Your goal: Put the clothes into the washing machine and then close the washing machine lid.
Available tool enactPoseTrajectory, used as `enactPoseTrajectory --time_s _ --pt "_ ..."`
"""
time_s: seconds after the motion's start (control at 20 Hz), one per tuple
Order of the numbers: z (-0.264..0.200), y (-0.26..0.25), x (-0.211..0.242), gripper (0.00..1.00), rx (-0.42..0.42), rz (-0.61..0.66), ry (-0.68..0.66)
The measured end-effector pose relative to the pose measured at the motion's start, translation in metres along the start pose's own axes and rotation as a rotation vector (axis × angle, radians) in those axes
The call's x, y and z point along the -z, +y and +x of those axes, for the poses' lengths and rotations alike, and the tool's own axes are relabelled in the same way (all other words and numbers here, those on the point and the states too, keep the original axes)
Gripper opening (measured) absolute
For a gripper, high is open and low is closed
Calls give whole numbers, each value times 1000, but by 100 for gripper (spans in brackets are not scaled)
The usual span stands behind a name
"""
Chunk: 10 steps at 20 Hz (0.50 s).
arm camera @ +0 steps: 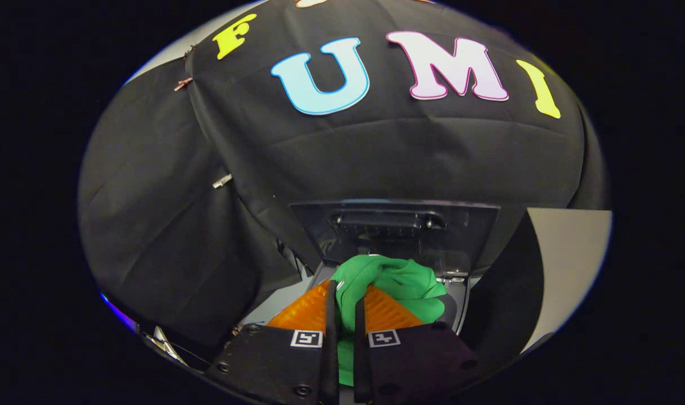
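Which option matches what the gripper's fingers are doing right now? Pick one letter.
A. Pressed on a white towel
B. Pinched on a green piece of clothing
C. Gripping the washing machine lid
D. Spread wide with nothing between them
B: the gripper has both fingers closed on the green cloth, which bunches up just ahead of them, in front of the raised washing machine lid.

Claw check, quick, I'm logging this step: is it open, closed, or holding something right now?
Claw: closed on the green cloth, pinched between both fingers, held up in front of the open washing machine lid.
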State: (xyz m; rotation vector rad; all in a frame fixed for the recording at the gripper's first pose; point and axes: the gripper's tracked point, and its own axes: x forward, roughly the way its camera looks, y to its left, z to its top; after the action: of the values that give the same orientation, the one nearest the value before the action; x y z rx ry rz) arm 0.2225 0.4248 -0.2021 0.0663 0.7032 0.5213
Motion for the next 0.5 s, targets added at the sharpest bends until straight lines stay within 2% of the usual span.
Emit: enactPoseTrajectory --time_s 0.3,0.35,0.5 --pt "60 -23 41 15 60 -44 27" --pt "67 -33 45 18 88 -50 22" --pt "81 -55 55 67 137 -37 13"
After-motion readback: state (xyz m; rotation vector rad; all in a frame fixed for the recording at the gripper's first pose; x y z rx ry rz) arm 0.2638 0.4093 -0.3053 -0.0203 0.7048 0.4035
